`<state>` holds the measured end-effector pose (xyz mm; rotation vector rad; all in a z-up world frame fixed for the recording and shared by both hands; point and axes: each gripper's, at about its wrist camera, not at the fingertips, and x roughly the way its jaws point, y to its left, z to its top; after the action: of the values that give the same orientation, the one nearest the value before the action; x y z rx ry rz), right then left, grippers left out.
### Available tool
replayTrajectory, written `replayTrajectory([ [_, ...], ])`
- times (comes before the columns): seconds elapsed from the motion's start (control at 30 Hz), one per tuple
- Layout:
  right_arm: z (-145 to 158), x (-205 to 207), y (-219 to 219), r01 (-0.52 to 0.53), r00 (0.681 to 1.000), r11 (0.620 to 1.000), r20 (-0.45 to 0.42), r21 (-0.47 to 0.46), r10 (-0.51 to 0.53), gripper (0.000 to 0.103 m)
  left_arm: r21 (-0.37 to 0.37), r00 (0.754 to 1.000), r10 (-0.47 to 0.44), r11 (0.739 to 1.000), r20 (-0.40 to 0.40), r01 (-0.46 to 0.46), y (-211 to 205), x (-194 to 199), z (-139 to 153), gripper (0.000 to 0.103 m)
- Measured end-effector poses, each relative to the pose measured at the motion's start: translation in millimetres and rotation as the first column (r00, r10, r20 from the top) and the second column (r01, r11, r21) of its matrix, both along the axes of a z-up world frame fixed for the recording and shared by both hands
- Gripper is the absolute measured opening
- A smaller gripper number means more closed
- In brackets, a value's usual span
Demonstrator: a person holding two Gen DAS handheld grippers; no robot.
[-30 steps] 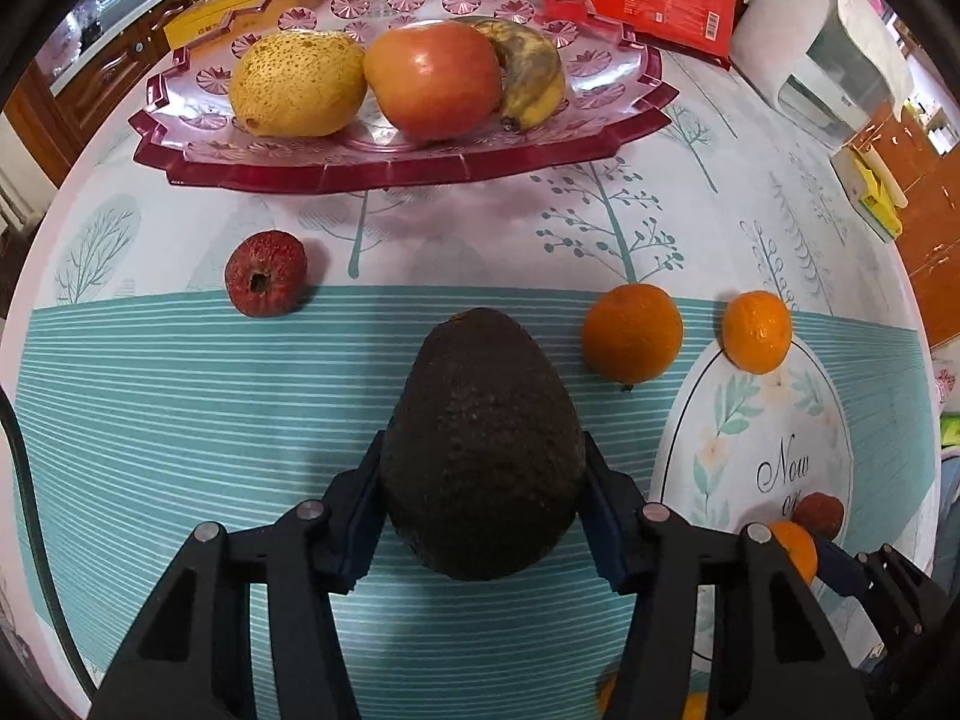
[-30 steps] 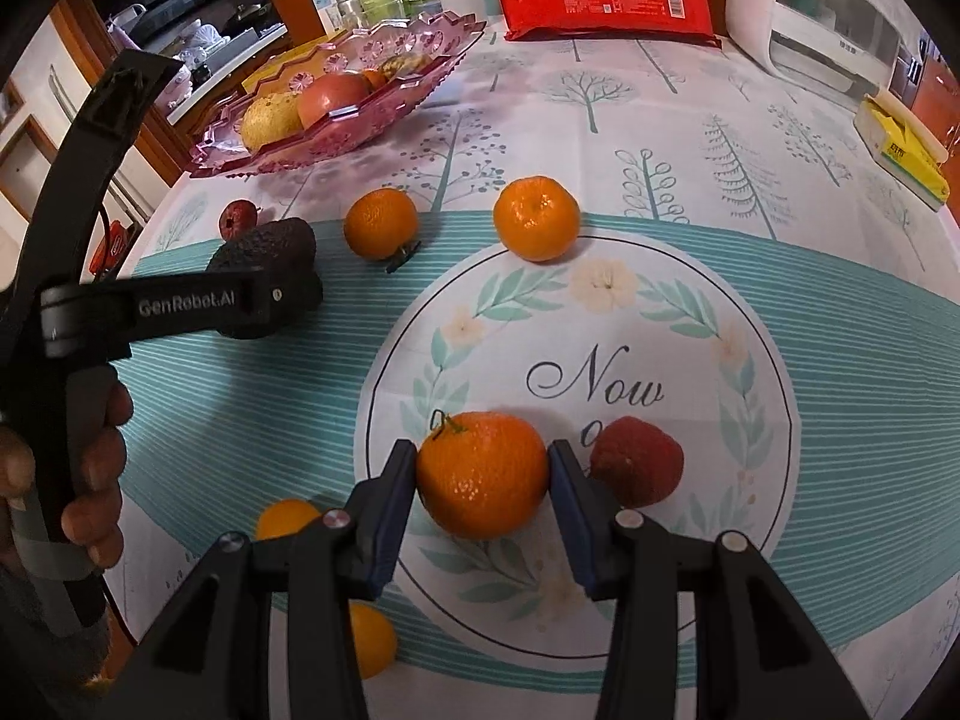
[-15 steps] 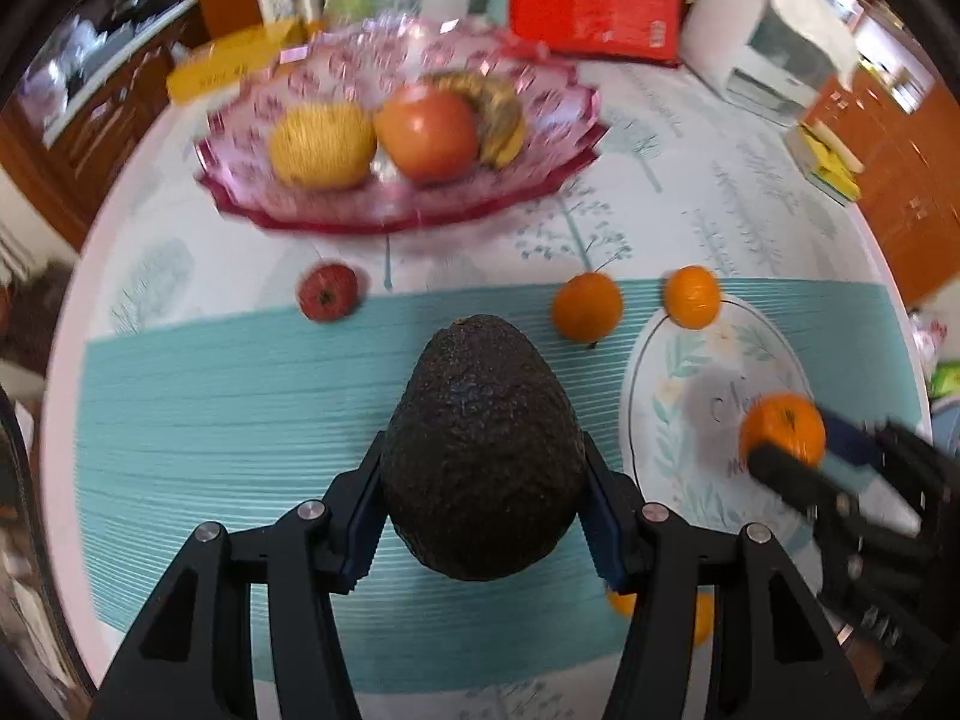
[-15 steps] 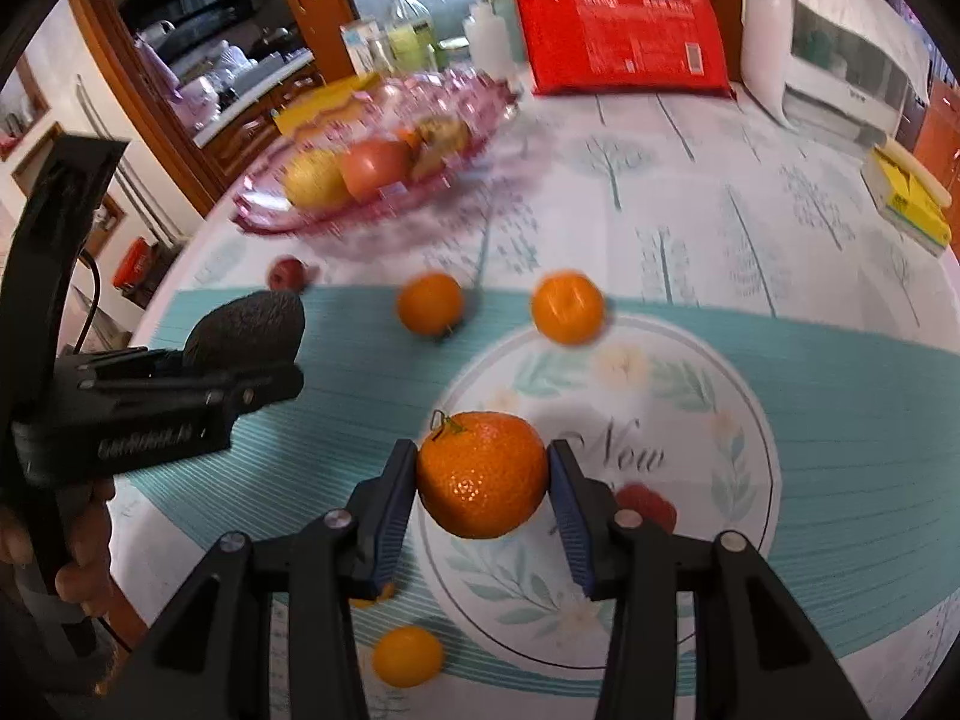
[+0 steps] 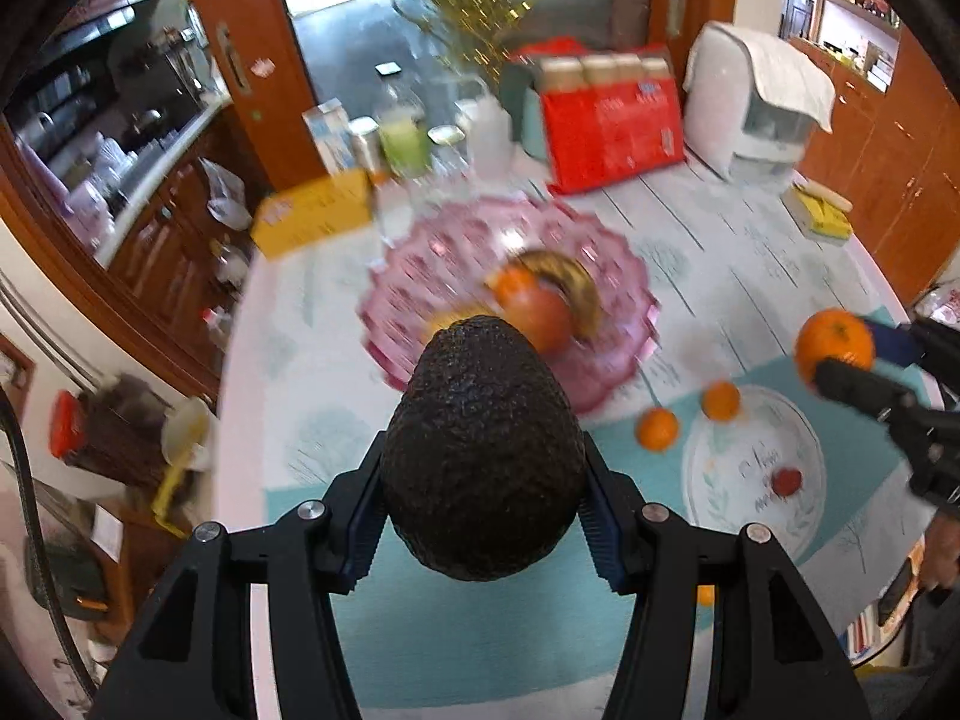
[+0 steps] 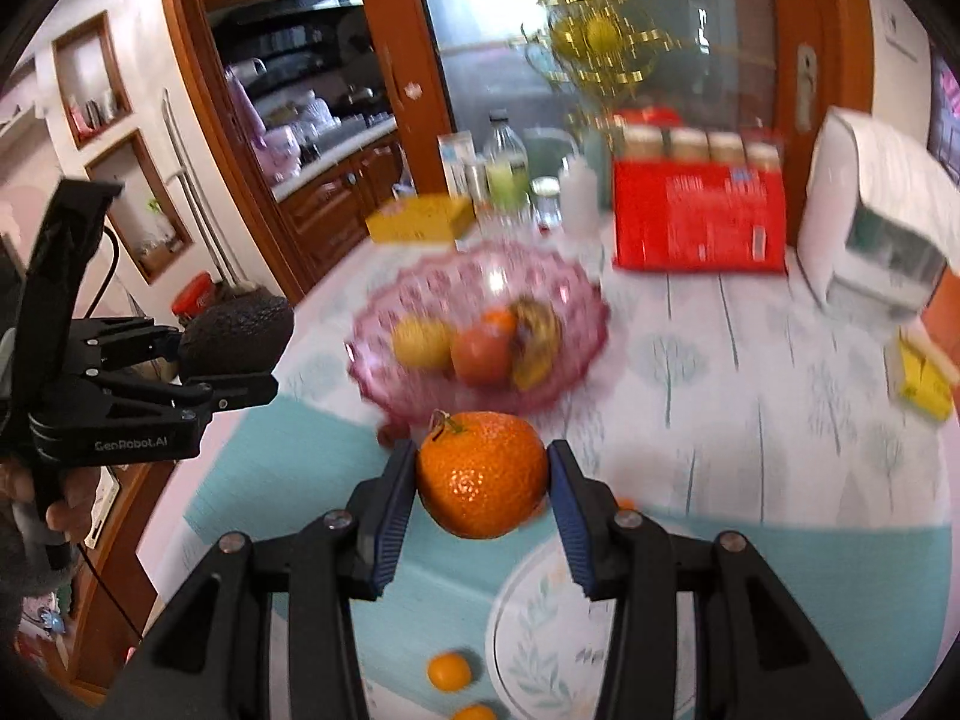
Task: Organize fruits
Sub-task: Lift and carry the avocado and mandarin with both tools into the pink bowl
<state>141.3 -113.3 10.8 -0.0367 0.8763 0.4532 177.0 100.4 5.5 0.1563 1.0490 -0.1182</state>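
Kitchen bench [image 5: 750, 252] with fruit partly gathered, two pieces in the air.
Pink bowl [image 6: 384, 324] holds several fruits; left gripper [image 5: 483, 516] fingers clamp the avocado [image 5: 483, 456], right gripper [image 6: 482, 492] the orange [image 6: 480, 474]; small oranges [image 5: 658, 429] and a red fruit [image 5: 786, 481] remain loose.

Both grippers aloft, tilted downward — left gripper [image 5: 483, 516] and right gripper [image 6: 483, 495] each clamped, fingers [image 6: 393, 513] apart.

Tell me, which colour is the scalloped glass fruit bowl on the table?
The scalloped glass fruit bowl is translucent pink; the right wrist view shows it best.
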Motion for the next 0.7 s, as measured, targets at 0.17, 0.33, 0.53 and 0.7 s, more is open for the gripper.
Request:
replayTrajectory([
  [0.17,32,31,13,0.004,0.998,1.0,0.06,0.002,-0.004,0.044,0.035,0.998,0.008,0.999,0.058,-0.01,20,31,32,0.055],
  [0.33,42,66,34,0.004,0.996,1.0,0.086,-0.009,-0.004,0.044,0.072,0.997,0.002,0.997,0.079,-0.008,32,74,40,0.055],
  [0.53,10,111,57,0.034,0.999,0.999,0.042,-0.029,-0.032,0.044,0.082,0.997,-0.039,0.996,0.067,0.034,33,135,13,0.055],
  [0.7,-48,133,71,0.05,0.996,0.998,-0.076,-0.04,-0.053,0.044,0.072,0.997,-0.075,0.995,-0.009,0.076,31,177,-42,0.055],
])
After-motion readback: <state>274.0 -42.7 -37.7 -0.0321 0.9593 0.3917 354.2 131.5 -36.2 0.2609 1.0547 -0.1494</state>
